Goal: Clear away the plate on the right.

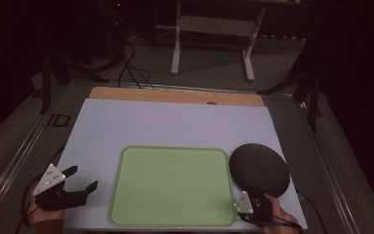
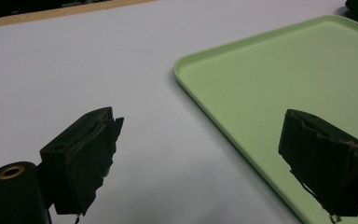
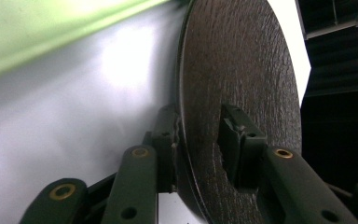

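Note:
A black round plate (image 1: 259, 168) with a rough surface lies at the right of the white sheet (image 1: 175, 122), next to a pale green tray (image 1: 170, 185). My right gripper (image 1: 253, 194) comes in from the bottom right and is shut on the plate's near rim. In the right gripper view one pad sits under the plate (image 3: 242, 70) and the other on its top face, with the right gripper (image 3: 198, 126) rolled on its side. My left gripper (image 1: 84, 178) rests open at the tray's left. Between the left gripper's (image 2: 203, 130) jaws lie only the sheet and the tray's (image 2: 284, 79) near corner.
The white sheet covers a wooden board (image 1: 175, 95) whose far edge shows. Beyond it stand a white frame's legs (image 1: 177, 48) on grey floor, with black cables (image 1: 126, 68) trailing. Dark stands flank the table on both sides.

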`<action>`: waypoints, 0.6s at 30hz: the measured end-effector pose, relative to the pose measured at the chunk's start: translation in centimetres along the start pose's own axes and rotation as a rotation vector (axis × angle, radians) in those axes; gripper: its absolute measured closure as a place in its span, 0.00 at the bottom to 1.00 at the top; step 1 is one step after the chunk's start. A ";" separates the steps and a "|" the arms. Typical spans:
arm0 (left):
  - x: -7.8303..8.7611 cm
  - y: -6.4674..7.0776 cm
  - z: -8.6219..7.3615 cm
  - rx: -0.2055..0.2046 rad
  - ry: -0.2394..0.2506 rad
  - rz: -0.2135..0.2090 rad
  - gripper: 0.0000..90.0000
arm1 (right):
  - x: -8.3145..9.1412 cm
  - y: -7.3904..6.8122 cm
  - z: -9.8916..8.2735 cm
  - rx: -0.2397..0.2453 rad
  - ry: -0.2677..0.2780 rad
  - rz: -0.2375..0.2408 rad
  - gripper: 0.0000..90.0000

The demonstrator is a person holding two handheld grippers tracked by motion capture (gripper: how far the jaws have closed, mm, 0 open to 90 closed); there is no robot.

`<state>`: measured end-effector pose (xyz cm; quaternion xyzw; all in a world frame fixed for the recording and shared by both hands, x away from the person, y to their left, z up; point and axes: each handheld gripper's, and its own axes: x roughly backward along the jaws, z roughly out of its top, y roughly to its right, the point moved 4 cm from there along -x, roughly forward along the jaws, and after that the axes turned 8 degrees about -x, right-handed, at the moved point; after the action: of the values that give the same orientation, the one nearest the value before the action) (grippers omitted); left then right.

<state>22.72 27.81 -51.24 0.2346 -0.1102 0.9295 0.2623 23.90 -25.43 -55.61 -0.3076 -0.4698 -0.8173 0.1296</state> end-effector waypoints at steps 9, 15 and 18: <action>0.0 0.0 0.0 0.002 -0.002 -0.001 0.13 | -0.8 -0.1 -0.1 0.036 -0.020 -0.019 0.79; 0.0 0.0 0.0 0.001 -0.003 -0.001 0.13 | -1.0 -0.3 0.0 0.045 -0.033 -0.051 0.77; 0.0 0.0 0.0 0.001 -0.004 -0.002 0.13 | -1.1 -0.5 0.1 0.070 -0.043 -0.081 0.78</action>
<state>22.70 27.83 -51.27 0.2365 -0.1102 0.9289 0.2628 24.52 -25.14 -56.62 -0.3010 -0.5129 -0.7981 0.0969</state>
